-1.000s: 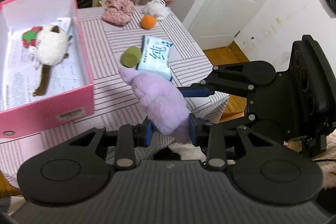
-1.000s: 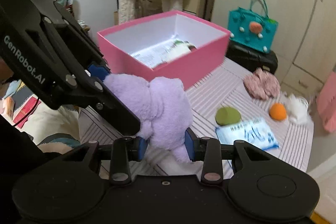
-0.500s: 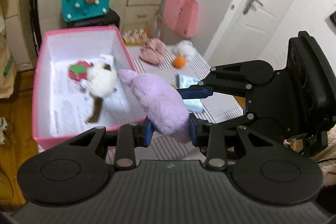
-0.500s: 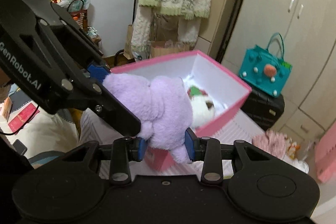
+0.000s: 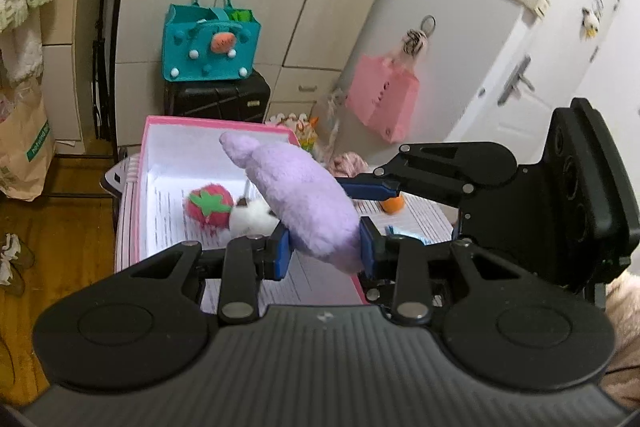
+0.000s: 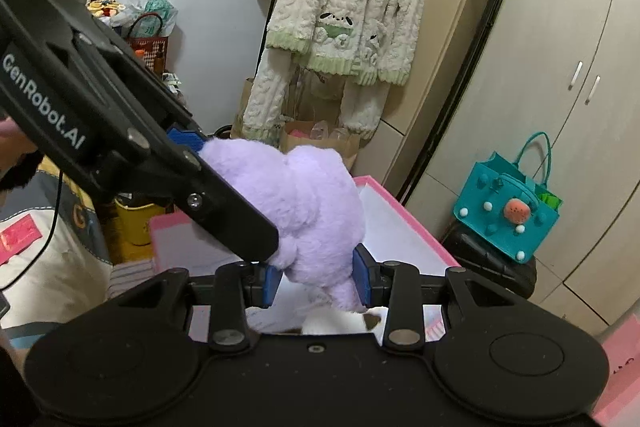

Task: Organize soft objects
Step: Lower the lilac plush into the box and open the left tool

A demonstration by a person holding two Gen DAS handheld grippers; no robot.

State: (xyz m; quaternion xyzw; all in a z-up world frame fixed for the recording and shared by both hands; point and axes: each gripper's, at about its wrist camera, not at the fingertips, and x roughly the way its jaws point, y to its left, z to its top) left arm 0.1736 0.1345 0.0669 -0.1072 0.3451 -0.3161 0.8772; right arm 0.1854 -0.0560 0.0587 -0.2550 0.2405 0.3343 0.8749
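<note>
A purple plush toy (image 5: 304, 199) hangs in the air over the pink box (image 5: 138, 187), held from both sides. My left gripper (image 5: 325, 253) is shut on its lower end, and my right gripper (image 6: 316, 281) is shut on its other part (image 6: 304, 203). In the left wrist view the right gripper (image 5: 368, 189) reaches in from the right. Inside the box lie a red strawberry plush (image 5: 208, 205) and a white plush animal (image 5: 254, 219), also glimpsed as white plush animal (image 6: 340, 323) under the right gripper.
On the striped table right of the box lie an orange ball (image 5: 392, 204), a pink cloth item (image 5: 346, 163) and a blue tissue pack (image 5: 404, 231). A teal bag (image 5: 210, 45) sits on a black case behind; a pink bag (image 5: 380, 107) hangs on a cupboard. Fleece clothes (image 6: 340, 7) hang further off.
Both grippers carried the purple plush up and leftward from the table's front to above the pink box. The grips stayed the same.
</note>
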